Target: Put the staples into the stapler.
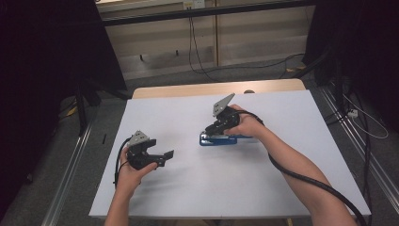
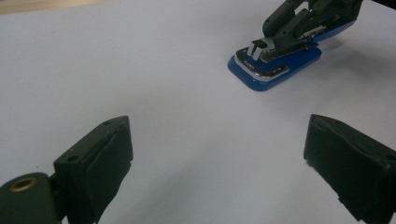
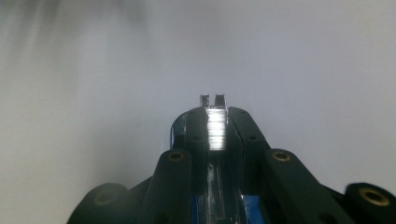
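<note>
My right gripper (image 1: 217, 126) covers most of the blue stapler (image 1: 221, 140), so its rear end is hidden under my hand; in the right gripper view the blue base is cut off at the bottom edge and the white surface (image 1: 188, 188) beyond is a blur. My right fingers (image 3: 196, 135) are clamped on the stapler's shiny metal top strip, one black pad on each side. The stapler lies flat near the middle of the surface, glossy blue plastic with chrome trim. My left gripper (image 1: 157, 157) rests low at the left, well apart from it, its matte rubber-padded fingers (image 2: 105, 158) spread wide with nothing between them.
</note>
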`<state>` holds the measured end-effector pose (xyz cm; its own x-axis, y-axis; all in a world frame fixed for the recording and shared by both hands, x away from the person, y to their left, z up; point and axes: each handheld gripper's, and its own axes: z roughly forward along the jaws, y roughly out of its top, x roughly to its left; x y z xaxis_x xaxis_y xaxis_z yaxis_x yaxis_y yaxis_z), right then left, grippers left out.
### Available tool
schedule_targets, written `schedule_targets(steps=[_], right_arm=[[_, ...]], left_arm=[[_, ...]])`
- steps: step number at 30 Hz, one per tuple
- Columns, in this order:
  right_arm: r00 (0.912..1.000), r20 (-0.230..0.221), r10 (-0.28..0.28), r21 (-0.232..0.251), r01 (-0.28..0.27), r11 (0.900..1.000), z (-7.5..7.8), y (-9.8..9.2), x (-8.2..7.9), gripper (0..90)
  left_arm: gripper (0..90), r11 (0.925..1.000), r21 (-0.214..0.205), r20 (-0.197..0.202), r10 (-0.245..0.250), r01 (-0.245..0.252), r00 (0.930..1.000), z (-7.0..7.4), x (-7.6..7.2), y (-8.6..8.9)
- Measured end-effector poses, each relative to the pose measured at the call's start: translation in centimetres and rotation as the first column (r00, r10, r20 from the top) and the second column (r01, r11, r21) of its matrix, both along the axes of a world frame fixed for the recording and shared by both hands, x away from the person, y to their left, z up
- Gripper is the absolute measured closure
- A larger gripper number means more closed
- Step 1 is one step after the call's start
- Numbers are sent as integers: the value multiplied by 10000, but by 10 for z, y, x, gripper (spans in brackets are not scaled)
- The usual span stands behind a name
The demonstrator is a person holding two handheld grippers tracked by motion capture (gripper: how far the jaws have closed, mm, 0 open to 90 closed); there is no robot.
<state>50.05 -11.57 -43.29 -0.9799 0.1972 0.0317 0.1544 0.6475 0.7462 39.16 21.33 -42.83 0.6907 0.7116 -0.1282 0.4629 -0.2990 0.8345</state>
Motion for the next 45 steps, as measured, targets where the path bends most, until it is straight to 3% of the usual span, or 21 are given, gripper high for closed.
schedule_targets(steps=[26,36,45], right_arm=[[9999,53,131,-278,-129,9995,3,8,1,795],[9998,-191,-47,-62,46,10000,1,9,3,783],[9976,-313,-624,310,634,9975,1,5,-2,655]], left_arm=[[82,10000,19,-9,-22,22,10000,0,0,0],[82,10000,12,-1,-57,57,10000,0,1,-1],[82,10000,-25,-26,-27,27,10000,-1,1,-1]])
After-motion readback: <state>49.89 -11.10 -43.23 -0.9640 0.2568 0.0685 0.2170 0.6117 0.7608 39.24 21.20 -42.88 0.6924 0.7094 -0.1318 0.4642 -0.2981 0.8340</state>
